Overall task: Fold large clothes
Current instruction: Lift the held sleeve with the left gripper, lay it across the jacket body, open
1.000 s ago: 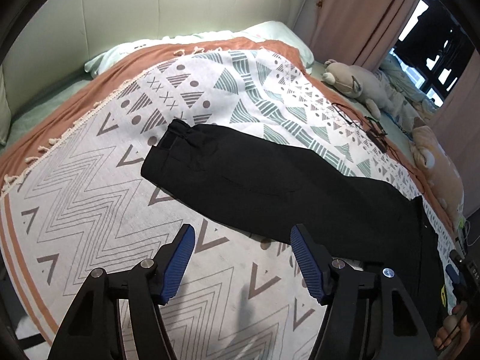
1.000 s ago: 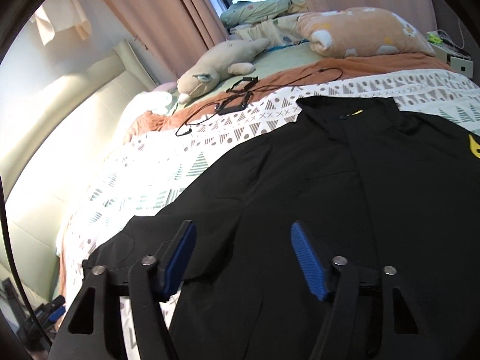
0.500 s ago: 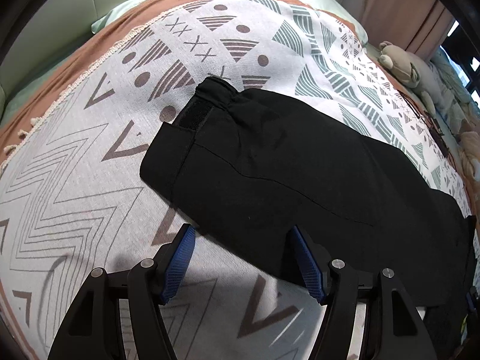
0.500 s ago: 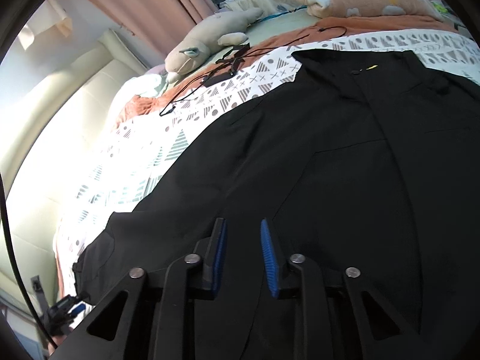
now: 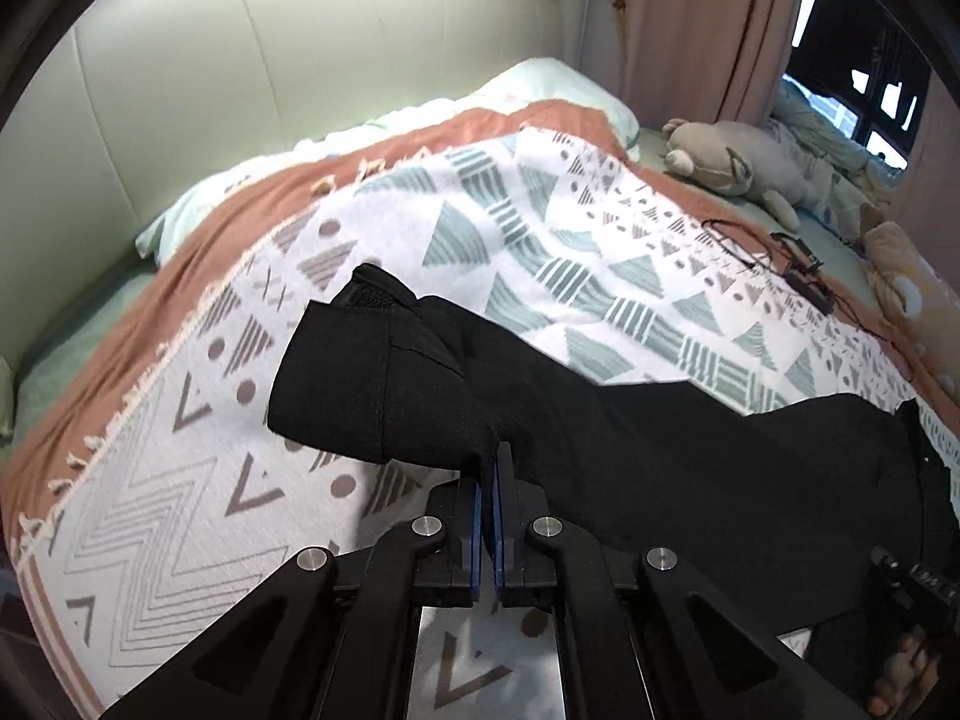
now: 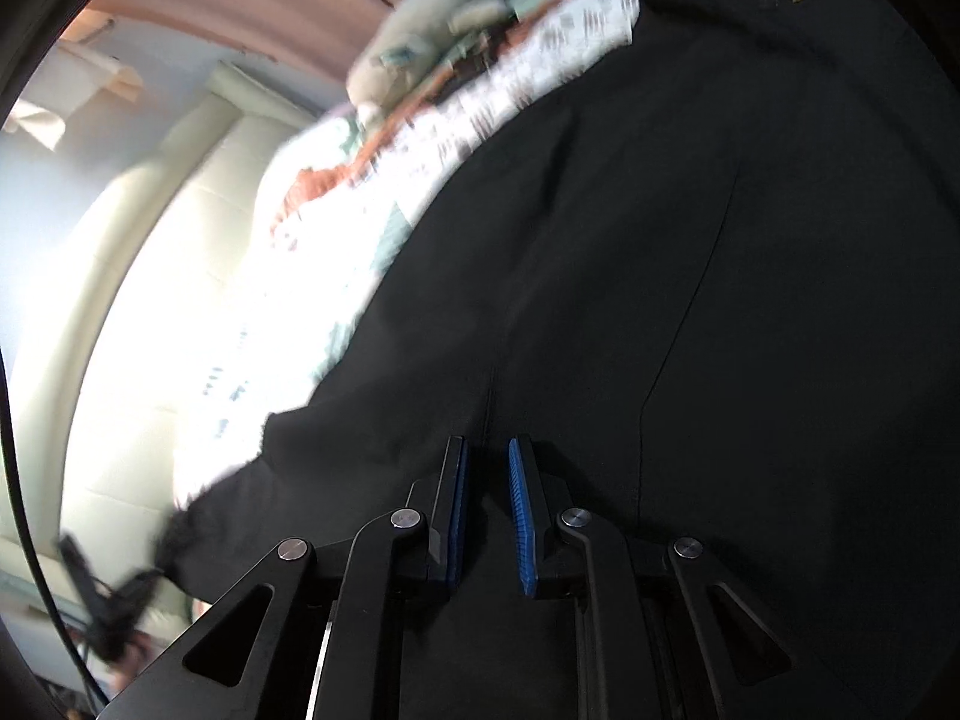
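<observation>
A black long-sleeved jacket (image 5: 690, 450) lies spread on the patterned bed blanket (image 5: 180, 510). In the left wrist view my left gripper (image 5: 487, 450) is shut on the sleeve's near edge close to the cuff (image 5: 372, 384), which hangs lifted and folded over the fingers. In the right wrist view the jacket's body (image 6: 690, 300) fills the picture. My right gripper (image 6: 486, 450) is low on it with its jaws closing, and a raised crease of black cloth runs into the narrow gap between the blue pads (image 6: 523, 516).
A cream padded headboard (image 5: 300, 60) stands behind the bed. A grey plush toy (image 5: 732, 162) and a black cable with glasses (image 5: 798, 264) lie at the far right. Pink curtains (image 5: 690, 18) hang beside a dark window. The other gripper and a hand (image 5: 912, 600) show at bottom right.
My left gripper closed on the sleeve edge and lifted it off the blanket. My right gripper sank onto the jacket's body and its jaws narrowed; its view is now blurred.
</observation>
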A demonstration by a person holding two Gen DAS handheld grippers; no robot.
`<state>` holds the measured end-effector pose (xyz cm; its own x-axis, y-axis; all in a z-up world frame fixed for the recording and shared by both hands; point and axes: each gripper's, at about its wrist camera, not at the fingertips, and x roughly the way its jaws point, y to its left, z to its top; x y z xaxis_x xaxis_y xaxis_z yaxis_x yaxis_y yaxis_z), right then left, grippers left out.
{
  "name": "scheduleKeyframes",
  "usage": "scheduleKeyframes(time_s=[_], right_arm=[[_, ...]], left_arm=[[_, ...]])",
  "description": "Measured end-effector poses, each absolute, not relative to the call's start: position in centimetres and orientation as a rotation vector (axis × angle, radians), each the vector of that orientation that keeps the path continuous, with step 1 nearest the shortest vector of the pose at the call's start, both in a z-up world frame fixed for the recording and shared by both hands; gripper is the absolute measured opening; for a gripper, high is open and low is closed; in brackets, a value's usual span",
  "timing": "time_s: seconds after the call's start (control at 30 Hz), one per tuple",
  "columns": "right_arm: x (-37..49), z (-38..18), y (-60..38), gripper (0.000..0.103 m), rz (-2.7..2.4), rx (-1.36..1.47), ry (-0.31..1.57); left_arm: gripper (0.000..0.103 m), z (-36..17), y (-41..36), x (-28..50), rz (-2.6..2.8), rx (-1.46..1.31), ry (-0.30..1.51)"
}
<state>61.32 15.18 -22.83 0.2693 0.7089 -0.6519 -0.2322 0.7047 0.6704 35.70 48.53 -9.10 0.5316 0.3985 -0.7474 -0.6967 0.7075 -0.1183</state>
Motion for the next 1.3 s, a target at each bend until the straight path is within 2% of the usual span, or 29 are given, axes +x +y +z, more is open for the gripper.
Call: scheduleKeyframes(time_s=[0.13,0.17,0.27,0.47,0.6,0.7,1.07,1.3], right_arm=[[60.7,-21.1,14.0,0.016,0.693,0.513,1.114],[60.3,-20.4,13.6,0.018,0.697,0.512,1.110],[59.0,-18.1,11.9,0.035,0.673,0.517,1.095],[55.6,-12.0,7.5,0.036,0.659,0.500,0.991],[52.7,-9.7,2.5,0.046,0.632,0.534,0.919],[51.2,-8.5,-1.2,0.046,0.574,0.504,0.880],[47.8,-10.0,-13.7,0.046,0.346,0.646,0.829],[49.4,-11.0,-19.6,0.046,0.234,0.748,0.809]], left_arm=[[0.002,-3.8,46.3,36.8,0.628,-0.399,0.691],[0.001,-2.4,45.7,37.2,0.615,-0.392,0.672],[0.001,1.6,43.4,38.0,0.579,-0.365,0.617],[0.001,8.4,36.8,39.9,0.477,-0.307,0.536],[0.001,12.5,32.2,41.7,0.399,-0.286,0.496],[0.001,14.8,28.4,43.0,0.341,-0.243,0.474],[0.001,17.2,15.5,47.8,0.102,-0.187,0.489],[0.001,15.4,8.0,52.6,-0.032,-0.167,0.548]])
